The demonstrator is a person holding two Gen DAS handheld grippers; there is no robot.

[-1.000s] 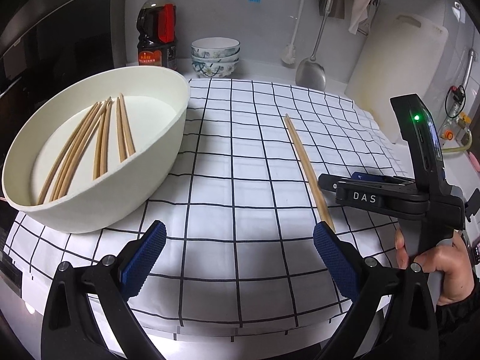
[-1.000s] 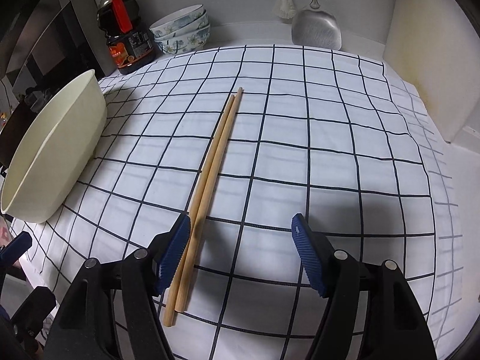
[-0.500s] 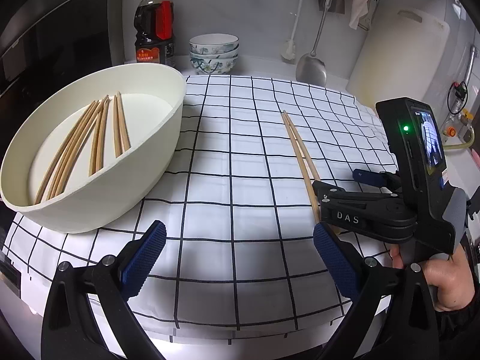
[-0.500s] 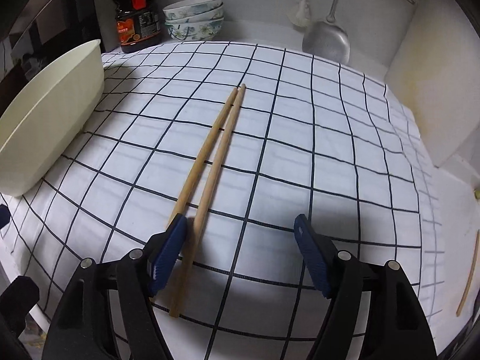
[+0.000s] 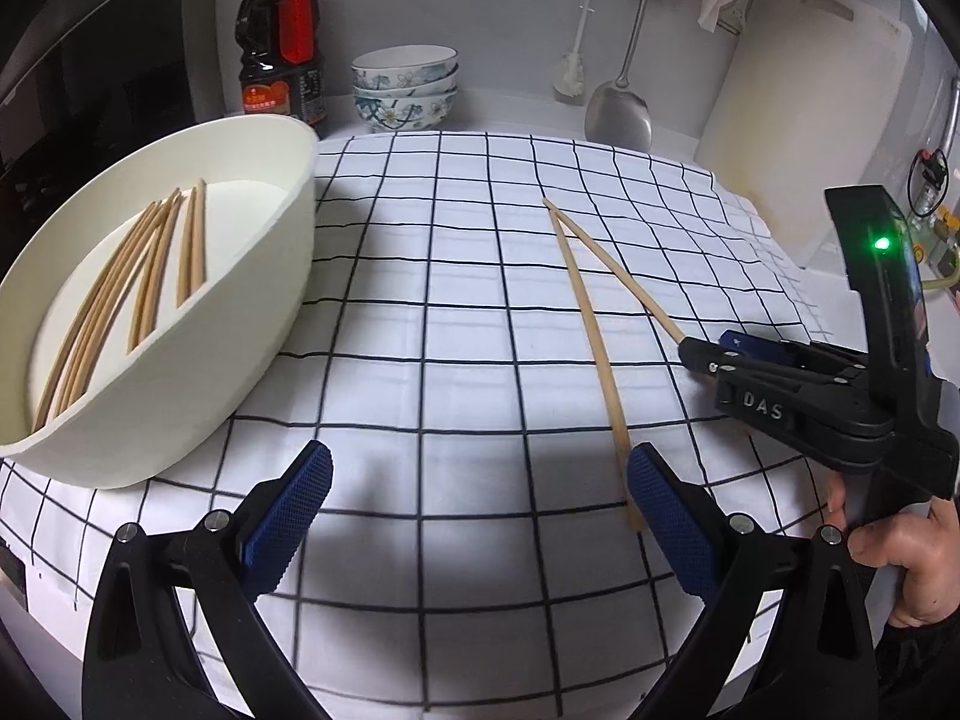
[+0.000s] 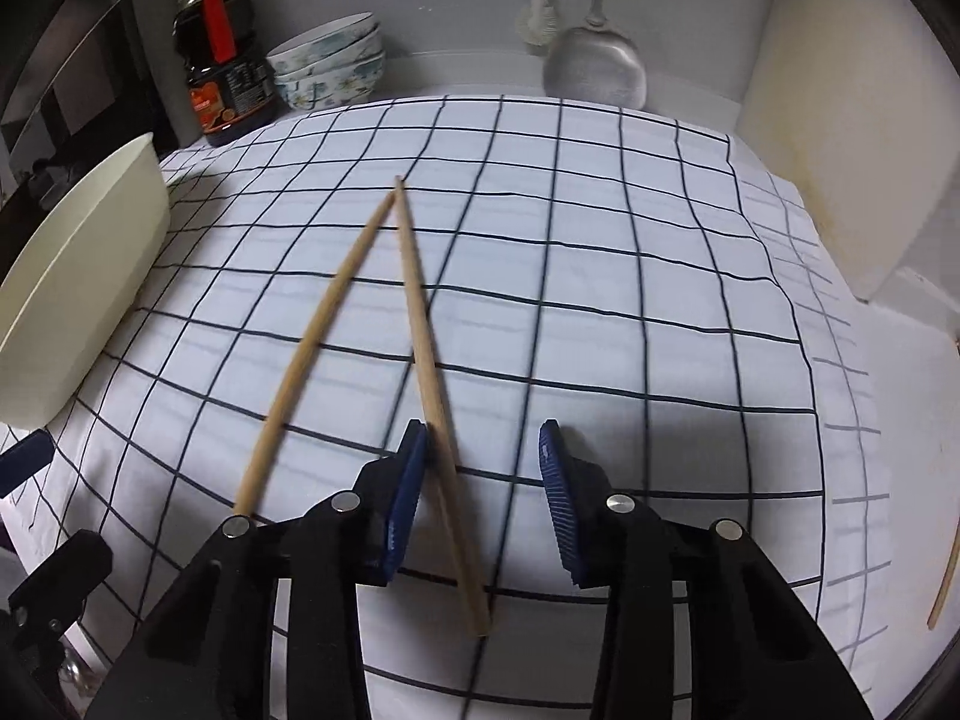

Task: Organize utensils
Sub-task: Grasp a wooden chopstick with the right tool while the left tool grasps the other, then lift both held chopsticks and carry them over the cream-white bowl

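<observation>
Two wooden chopsticks lie on the checked cloth (image 5: 468,312), tips touching at the far end and spread apart toward me. One chopstick (image 6: 429,372) passes between my right gripper's (image 6: 483,468) fingers, against the left pad (image 6: 408,480); the jaws are open. The other chopstick (image 6: 312,348) lies left of it. In the left wrist view both show, the left chopstick (image 5: 591,336) and the right chopstick (image 5: 624,282). My left gripper (image 5: 480,504) is open and empty above the cloth. A white oval bowl (image 5: 252,324) holds several chopsticks (image 5: 138,276).
A soy sauce bottle (image 5: 282,42), stacked patterned bowls (image 5: 405,87), a hanging ladle (image 5: 618,114) and a brush stand at the back. A white cutting board (image 5: 798,108) leans at the right. Another stick (image 6: 945,576) lies beyond the cloth's right edge.
My right gripper shifted left and narrowed around one chopstick, pushing its near end sideways so the pair now splays into a V. The left gripper stayed open.
</observation>
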